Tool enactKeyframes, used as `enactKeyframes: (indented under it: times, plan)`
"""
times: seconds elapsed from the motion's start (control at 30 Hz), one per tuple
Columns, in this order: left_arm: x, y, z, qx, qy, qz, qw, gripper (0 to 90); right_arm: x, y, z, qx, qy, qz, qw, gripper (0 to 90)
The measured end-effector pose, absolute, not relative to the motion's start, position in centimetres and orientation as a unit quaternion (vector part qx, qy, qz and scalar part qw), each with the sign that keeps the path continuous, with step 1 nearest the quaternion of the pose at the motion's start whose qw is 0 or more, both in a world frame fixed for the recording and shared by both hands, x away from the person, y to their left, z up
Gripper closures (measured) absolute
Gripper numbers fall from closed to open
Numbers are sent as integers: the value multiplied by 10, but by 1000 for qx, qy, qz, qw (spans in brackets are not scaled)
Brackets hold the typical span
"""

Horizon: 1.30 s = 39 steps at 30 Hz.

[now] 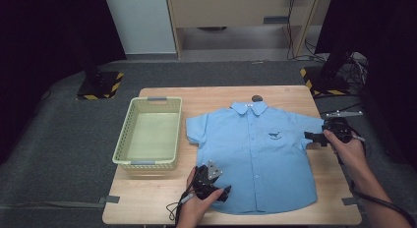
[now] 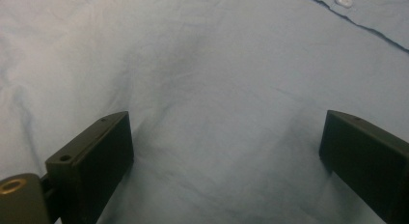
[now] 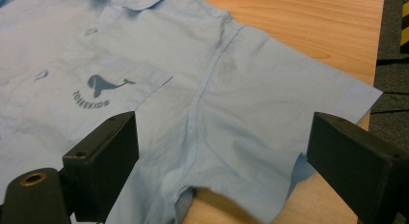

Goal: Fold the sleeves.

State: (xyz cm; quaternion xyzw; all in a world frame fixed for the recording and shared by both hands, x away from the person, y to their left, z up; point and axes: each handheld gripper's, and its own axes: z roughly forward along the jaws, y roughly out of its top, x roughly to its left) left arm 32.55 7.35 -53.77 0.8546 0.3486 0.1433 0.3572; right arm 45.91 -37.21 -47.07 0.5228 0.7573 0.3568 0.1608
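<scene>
A light blue short-sleeved shirt point(image 1: 258, 156) lies flat and buttoned on the wooden table point(image 1: 147, 201), filling the centre and right of the high view, collar toward the far edge. On its chest pocket a dark whale print point(image 3: 105, 82) sits above the word "TOBEKIDS" point(image 3: 91, 97), readable in the upper left of the right gripper view; a small white tag point(image 1: 249, 105) inside the collar is too small to read. A pale green basket point(image 1: 147, 161) stands on the table just left of the shirt, beside one sleeve. A small dark round thing point(image 1: 256, 98) rests on the table just past the collar. The left gripper point(image 1: 223, 192) sits at the lower centre of the high view, over the shirt's bottom corner; in its own view the jaws stand wide apart with smooth blue cloth between them, and a white button point(image 2: 344, 0) shows at the upper right. The right gripper point(image 1: 311, 137) is at the right edge of the shirt, by the sleeve point(image 3: 270, 132); its jaws are spread wide, the sleeve and underarm seam lying between them without being pinched.
</scene>
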Motion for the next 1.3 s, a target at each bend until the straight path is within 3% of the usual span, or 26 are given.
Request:
enactKeyframes:
  times: [0.4,0.63,1.3]
  plan:
    - [323,75,-538,856,346,143,358,43,490,-382,-474,560,733,352,159,117]
    - [323,76,-538,856,345,143,357,44,498,-385,-484,577,722,342,171,192]
    - [320,79,-538,858,341,141,358,44,499,-393,-519,620,698,309,183,255]
